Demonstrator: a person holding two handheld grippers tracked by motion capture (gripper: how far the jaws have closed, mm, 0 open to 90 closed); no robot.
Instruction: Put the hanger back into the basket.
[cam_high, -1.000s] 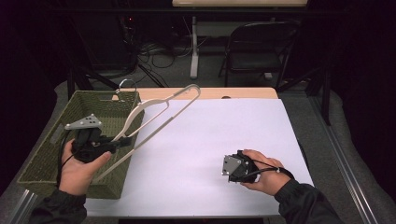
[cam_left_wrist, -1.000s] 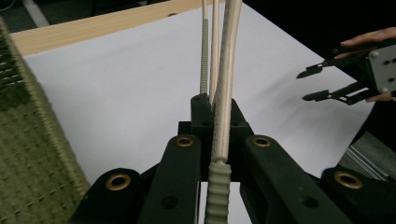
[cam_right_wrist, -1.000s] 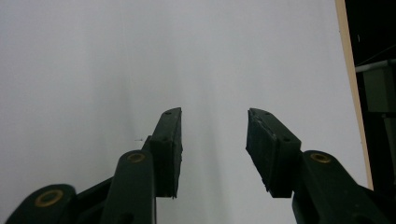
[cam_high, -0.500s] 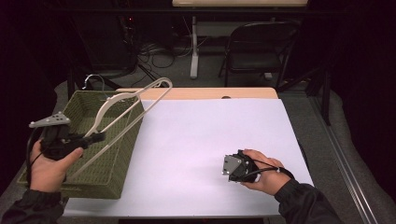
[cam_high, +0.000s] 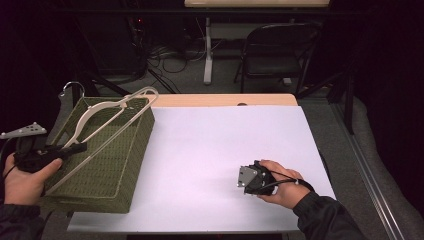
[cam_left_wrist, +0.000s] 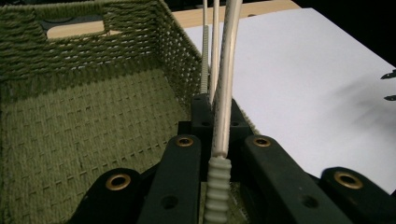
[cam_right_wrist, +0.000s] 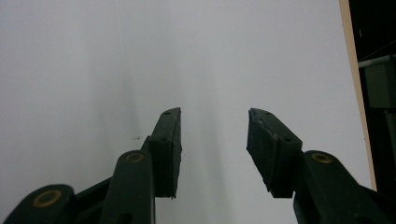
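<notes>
While the hanger is held over the basket, the scene is laid out as follows.

Left gripper (cam_high: 75, 148): it is held in the left hand (cam_high: 22, 175) at the lower left of the high view, beside the basket's near left corner; a grey plate is seen on top of it. In the left gripper view its jaws are pressed together on a pale bar of the hanger, which runs up between them.

Hanger (cam_high: 107, 125): a cream-coloured clothes hanger is pinched at one lower end and slanted up and away over the basket towards the upper left of the high view. Its metal hook (cam_high: 70, 87) is seen beyond the basket's far left corner. A ribbed grip section is seen low in the left gripper view (cam_left_wrist: 217, 186).

Basket (cam_high: 135, 150): a green woven basket is placed at the left of the table, its right wall along the white sheet's left edge. Its bare woven floor is shown in the left gripper view (cam_left_wrist: 79, 140).

Right gripper (cam_high: 252, 178): it is held in the right hand (cam_high: 282, 184) low on the white sheet, at the lower right of centre in the high view. In the right gripper view its jaws are spread apart with nothing between them (cam_right_wrist: 212, 149).

Table (cam_high: 220, 100): its wooden far edge is seen past the white sheet (cam_high: 225, 145) that covers it.
</notes>
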